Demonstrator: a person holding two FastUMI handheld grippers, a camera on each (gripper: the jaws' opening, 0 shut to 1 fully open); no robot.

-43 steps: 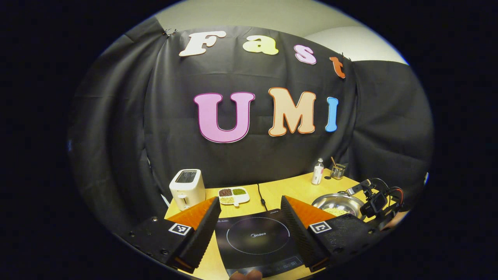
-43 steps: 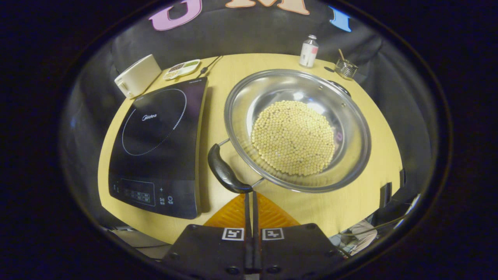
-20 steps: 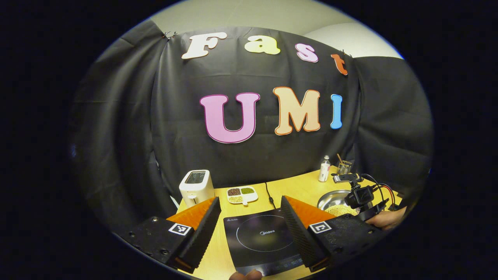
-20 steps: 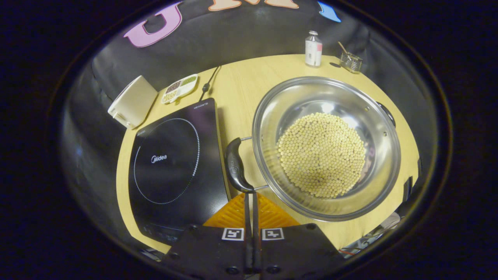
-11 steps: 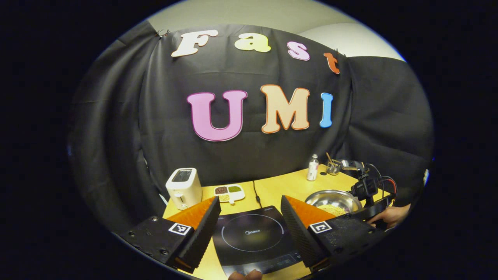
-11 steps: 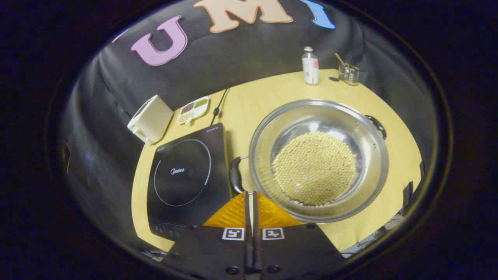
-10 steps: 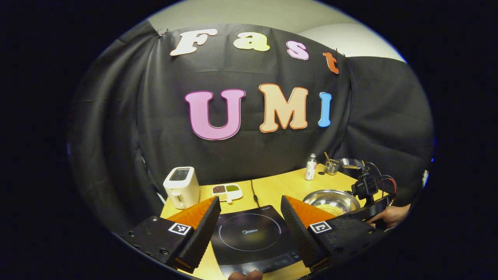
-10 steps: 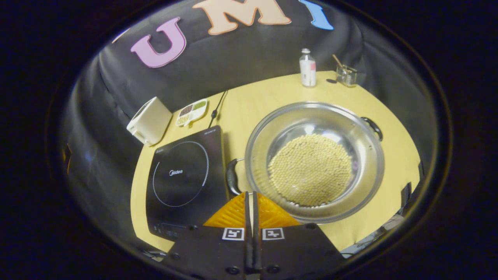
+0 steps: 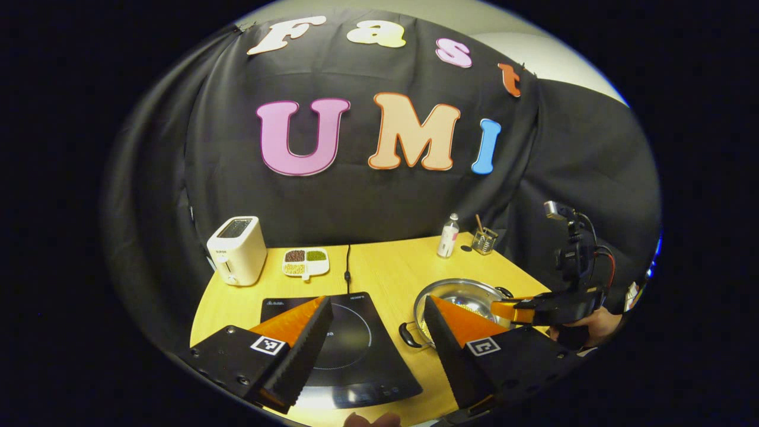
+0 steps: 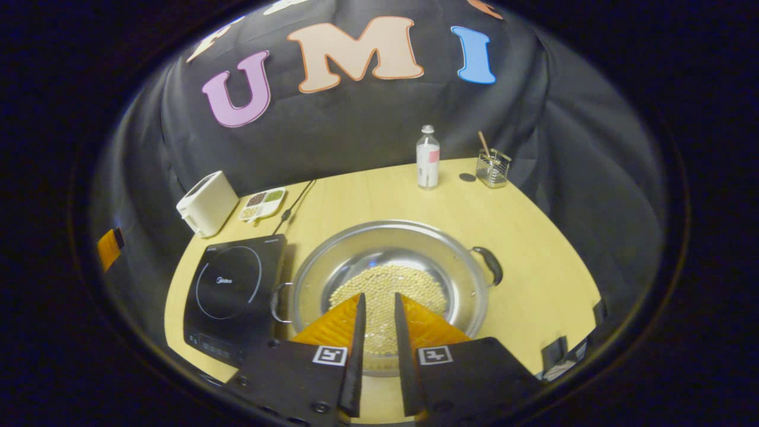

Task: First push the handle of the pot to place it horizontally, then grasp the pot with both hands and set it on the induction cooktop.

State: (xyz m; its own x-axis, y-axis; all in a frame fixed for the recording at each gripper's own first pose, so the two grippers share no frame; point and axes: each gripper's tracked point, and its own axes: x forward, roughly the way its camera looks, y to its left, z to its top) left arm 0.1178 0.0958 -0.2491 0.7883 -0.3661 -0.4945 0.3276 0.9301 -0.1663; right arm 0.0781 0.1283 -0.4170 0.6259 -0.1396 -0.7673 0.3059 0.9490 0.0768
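Right gripper [image 10: 378, 308] fingers slightly apart above pot [image 10: 385, 283] beside cooktop [image 10: 231, 293]

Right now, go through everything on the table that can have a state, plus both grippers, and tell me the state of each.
Steel pot with black handles: on the table beside the cooktop, holding pale beans, ungrasped.
Black induction cooktop: nothing on it.
White toaster: upright, slots empty.
Clear bottle: upright, capped.
Left gripper: wide open, holding nothing.
Right gripper: slightly open over the pot, holding nothing.
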